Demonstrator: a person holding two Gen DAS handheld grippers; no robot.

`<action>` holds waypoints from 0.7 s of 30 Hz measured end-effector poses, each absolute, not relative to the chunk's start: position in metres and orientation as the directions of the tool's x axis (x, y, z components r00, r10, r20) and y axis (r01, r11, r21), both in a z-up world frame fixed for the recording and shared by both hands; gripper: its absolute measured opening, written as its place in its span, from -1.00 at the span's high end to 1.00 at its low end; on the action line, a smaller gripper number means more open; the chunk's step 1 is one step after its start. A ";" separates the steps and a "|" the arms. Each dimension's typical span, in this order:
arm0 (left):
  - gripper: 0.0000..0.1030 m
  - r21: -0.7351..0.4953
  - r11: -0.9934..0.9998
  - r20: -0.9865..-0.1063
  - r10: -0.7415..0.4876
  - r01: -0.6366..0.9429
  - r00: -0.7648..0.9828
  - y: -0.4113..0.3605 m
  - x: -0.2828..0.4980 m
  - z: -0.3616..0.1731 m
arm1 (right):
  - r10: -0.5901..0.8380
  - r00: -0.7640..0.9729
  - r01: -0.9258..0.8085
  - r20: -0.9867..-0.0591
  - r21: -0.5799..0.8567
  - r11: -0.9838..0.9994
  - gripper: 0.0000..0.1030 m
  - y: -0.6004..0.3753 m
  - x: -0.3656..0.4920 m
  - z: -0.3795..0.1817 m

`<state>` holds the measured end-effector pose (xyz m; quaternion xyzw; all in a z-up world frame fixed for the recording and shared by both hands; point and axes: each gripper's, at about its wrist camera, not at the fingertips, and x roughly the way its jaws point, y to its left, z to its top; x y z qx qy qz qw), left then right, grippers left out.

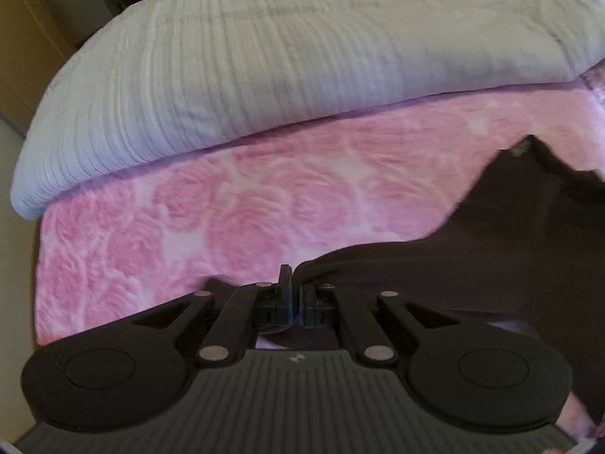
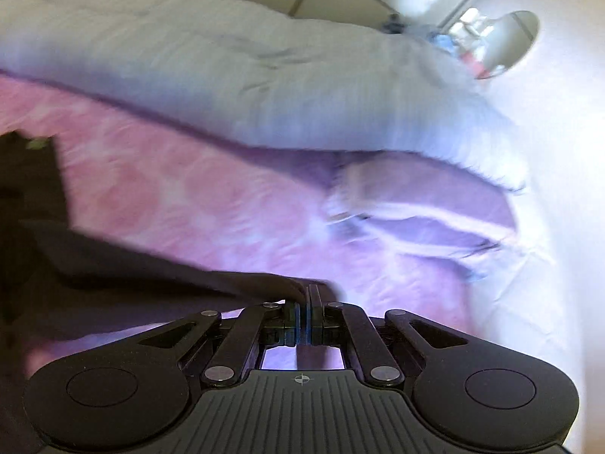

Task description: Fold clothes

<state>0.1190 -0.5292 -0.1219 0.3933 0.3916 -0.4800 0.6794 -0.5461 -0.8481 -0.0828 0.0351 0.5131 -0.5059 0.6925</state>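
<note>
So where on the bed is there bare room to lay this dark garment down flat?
The pink blanket lies bare between the grey duvet behind and the dark garment. The left gripper and right gripper each pinch an edge of the garment. The right view shows more bare pink up to rumpled purple fabric; that corner is crowded.

In the left wrist view, open pink blanket (image 1: 234, 204) lay flat across the middle of the frame, giving free passage ahead; the bulky grey comforter (image 1: 227, 68) walled off the upper half (a thick rolled edge). A dark garment (image 1: 491, 257) covered the lower right. In the right view, rumpled purple folds (image 2: 423, 212) rose at centre right.
</note>
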 end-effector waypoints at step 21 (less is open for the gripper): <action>0.19 0.030 0.418 -0.955 -0.256 0.908 0.149 -0.466 0.041 -0.217 | -0.387 0.031 0.771 -0.922 -0.225 0.596 -0.29 -0.760 -0.544 -0.212</action>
